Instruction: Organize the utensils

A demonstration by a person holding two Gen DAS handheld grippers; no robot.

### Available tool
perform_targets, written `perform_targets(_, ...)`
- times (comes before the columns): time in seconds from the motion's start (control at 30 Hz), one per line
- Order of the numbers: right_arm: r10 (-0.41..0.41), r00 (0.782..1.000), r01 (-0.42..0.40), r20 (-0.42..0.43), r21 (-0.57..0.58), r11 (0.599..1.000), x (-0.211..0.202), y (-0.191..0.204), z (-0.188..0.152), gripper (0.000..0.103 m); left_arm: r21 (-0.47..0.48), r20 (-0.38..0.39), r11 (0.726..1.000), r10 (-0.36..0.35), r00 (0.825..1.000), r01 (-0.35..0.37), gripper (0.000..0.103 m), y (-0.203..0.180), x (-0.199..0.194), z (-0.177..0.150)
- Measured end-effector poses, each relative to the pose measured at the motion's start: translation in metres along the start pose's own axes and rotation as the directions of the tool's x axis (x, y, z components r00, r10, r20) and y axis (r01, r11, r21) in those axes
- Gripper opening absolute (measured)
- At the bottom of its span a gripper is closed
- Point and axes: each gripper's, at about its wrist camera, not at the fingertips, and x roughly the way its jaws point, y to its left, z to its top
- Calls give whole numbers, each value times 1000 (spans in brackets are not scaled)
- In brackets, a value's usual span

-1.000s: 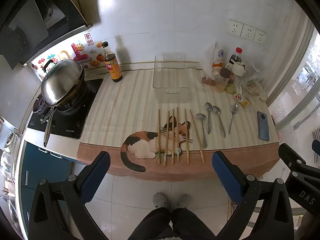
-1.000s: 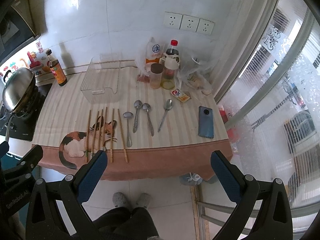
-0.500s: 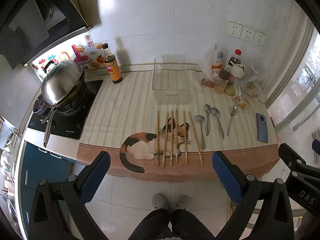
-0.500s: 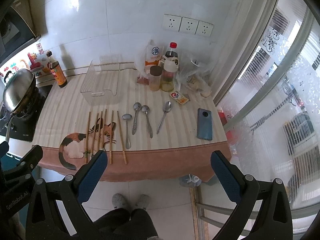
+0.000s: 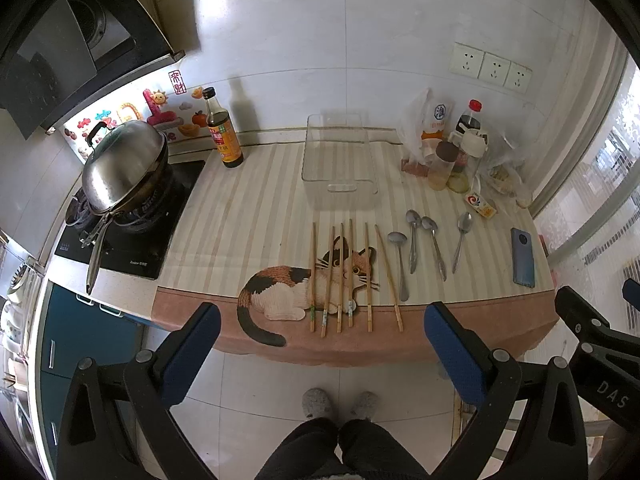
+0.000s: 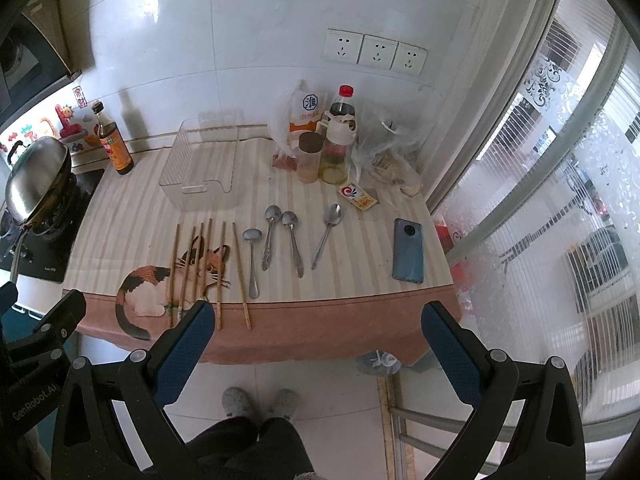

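I hold my left gripper (image 5: 318, 344) and right gripper (image 6: 314, 342) spread wide and empty, short of the counter's near edge. Just ahead of the left lie six brown wooden chopsticks (image 5: 348, 276) on the cat-print striped mat (image 5: 256, 216); ahead of the right, four steel spoons (image 6: 280, 240), with the clear plastic rectangular bin (image 5: 338, 168) beyond. Nothing is sorted yet, I judge; next I should reach in and pinch a chopstick.

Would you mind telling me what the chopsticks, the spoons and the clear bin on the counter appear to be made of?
The chopsticks look like wood or bamboo: matte tan-brown sticks, some with patterned ends. The spoons look like polished metal, probably stainless steel, grey with bright glints. The bin seems to be clear plastic; the striped cloth shows through its walls, though glass can't be ruled out.
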Motion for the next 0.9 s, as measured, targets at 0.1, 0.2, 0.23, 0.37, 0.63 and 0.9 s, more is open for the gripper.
perform_targets(0.1, 2, 1000, -2, 1, 0, 1000, 0, -2, 2, 103, -1, 1, 1000, 1, 1000, -1, 103, -2, -1, 4)
perform_targets(0.2, 0, 1000, 0, 1, 0, 1000, 0, -1, 2, 103, -1, 2, 1000, 3, 1000, -3, 103, -4, -1, 9)
perform_targets(0.23, 1, 1000, -1, 1, 0, 1000, 0, -2, 2, 103, 1, 0, 1000, 0, 1000, 0, 103, 0, 0, 1)
perform_targets(0.37, 0, 1000, 0, 1, 1, 1000, 0, -1, 2, 103, 2, 3, 1000, 1, 1000, -1, 103, -3, 0, 2)
perform_targets(0.63, 9, 1000, -9, 9, 10, 1000, 2, -3, 6, 103, -16, 32, 1000, -13, 999, 14, 103, -5, 7, 8)
perform_targets(0.9, 90, 993, -94, 78, 49, 994, 40, 1, 8, 103, -32, 128, 993, 113, 985, -110, 103, 3, 57, 35)
